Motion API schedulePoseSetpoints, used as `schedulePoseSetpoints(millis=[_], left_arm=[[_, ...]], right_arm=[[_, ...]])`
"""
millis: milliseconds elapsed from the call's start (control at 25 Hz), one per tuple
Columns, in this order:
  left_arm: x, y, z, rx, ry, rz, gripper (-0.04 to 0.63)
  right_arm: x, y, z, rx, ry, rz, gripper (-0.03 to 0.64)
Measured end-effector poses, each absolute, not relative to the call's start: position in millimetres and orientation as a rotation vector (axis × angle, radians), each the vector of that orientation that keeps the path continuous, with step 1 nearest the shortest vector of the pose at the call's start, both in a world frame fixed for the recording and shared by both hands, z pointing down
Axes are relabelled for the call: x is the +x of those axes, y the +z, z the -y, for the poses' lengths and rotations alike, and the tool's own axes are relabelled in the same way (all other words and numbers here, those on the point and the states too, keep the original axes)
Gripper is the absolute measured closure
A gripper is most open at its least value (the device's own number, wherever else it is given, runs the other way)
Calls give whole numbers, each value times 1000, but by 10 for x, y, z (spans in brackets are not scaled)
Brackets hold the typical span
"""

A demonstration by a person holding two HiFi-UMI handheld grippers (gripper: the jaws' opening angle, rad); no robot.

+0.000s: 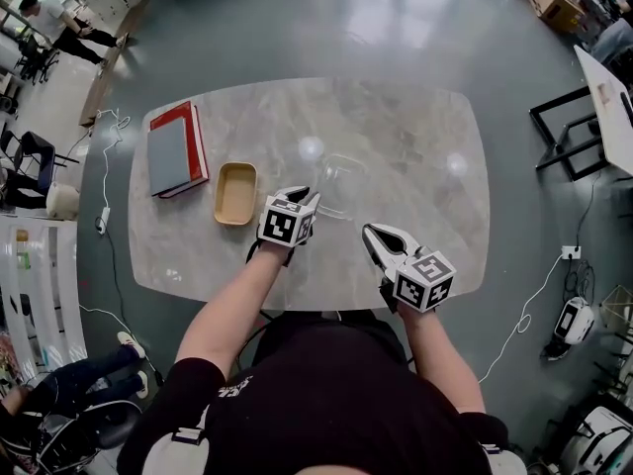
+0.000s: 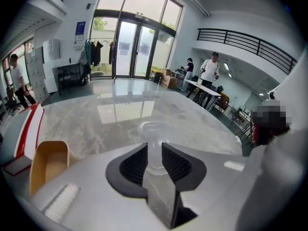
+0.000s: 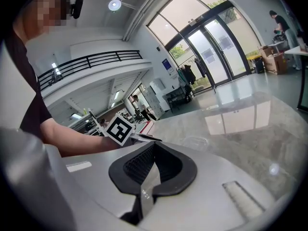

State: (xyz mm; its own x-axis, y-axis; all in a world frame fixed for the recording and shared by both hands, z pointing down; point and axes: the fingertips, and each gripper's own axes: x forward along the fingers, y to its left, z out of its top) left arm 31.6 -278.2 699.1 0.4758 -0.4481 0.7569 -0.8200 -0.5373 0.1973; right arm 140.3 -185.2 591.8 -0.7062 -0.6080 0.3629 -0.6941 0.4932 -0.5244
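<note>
A clear plastic container (image 1: 339, 179) lies on the marble table (image 1: 415, 137) just ahead of my left gripper (image 1: 309, 199). In the left gripper view its near rim (image 2: 153, 129) sits between the ribbed black pads, and my left gripper (image 2: 154, 153) is shut on it. My right gripper (image 1: 369, 232) hovers over the table's near edge, to the right of the left one and apart from the container. Its jaws (image 3: 153, 153) are shut with nothing between them. The right gripper view also shows the container (image 3: 195, 141) and the left gripper's marker cube (image 3: 119, 128).
A tan oblong dish (image 1: 235, 193) (image 2: 48, 162) lies just left of the left gripper. A red and grey book (image 1: 176, 149) (image 2: 21, 129) lies further left. Cables (image 1: 104, 181), chairs and a black frame (image 1: 564, 132) stand around the table. People stand far off.
</note>
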Motion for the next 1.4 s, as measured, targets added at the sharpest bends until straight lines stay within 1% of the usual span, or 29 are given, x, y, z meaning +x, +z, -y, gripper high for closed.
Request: schedulePoseSetpoints(millis=[280,800,1280,1400], left_arm=[[340,7234,2763,2130,942,1009,497],[379,7571,2826,2082,1024,995,443],[327,7852,2836,2020,1090,980,437],[305,7880,2843,2029,1099,985,454]], right_arm=[[1373,5983,1754,1136,1042,2585,603],[1349,6138,1639,1141,1104,2546,603],[1257,6135,1725,1130,1116,2546,603],[1263,6136,1735,1135,1117,2542,603]])
